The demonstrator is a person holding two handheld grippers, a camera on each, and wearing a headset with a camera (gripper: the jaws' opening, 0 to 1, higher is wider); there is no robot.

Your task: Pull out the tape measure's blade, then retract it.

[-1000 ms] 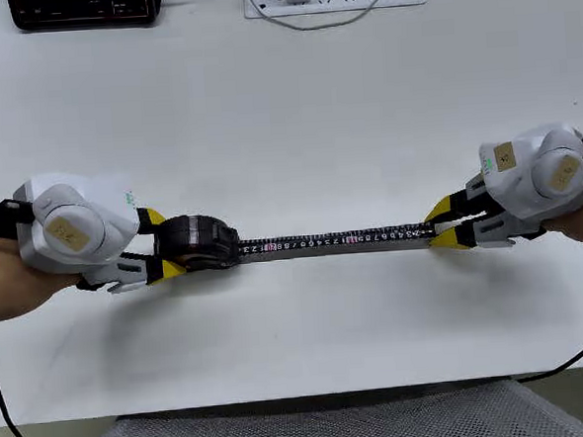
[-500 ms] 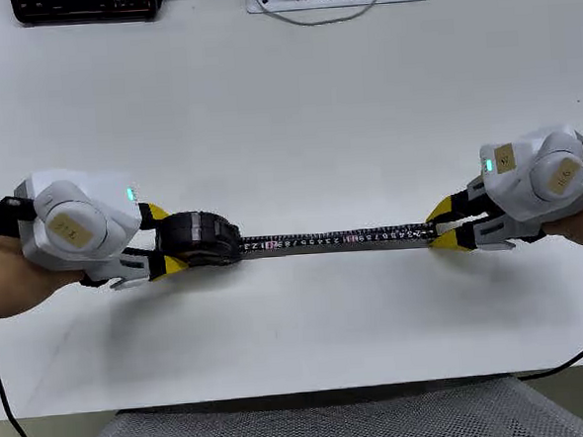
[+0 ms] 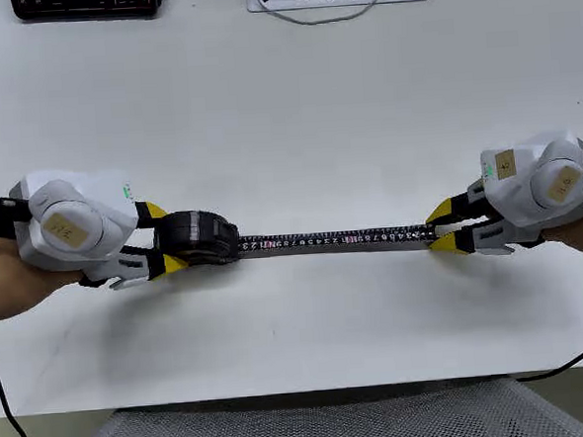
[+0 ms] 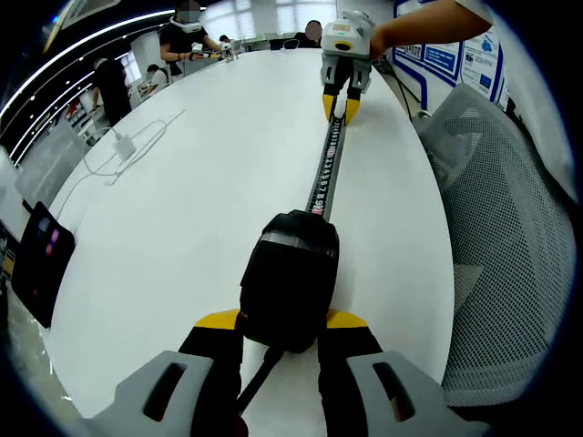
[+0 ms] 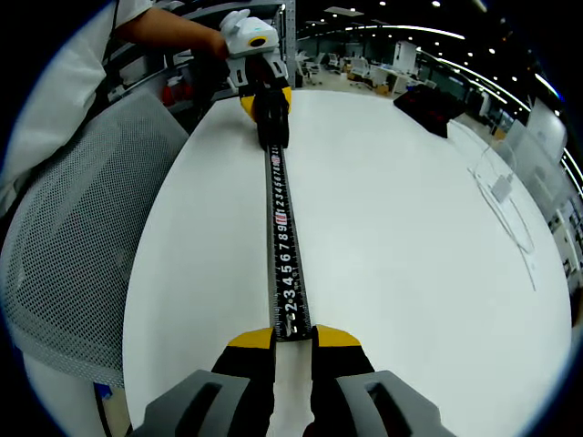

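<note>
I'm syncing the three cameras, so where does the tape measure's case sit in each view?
Head view: case left of centre, with the blade running right from it.
Left gripper view: case low centre, between that view's own jaws.
Right gripper view: case small, top centre, at the blade's far end.
Shared landmark: the numbered blade, which ends at the case in all three.

L hand-held gripper (image 3: 164, 240): clamped | R hand-held gripper (image 3: 438, 228): pinched | facing, well apart
</note>
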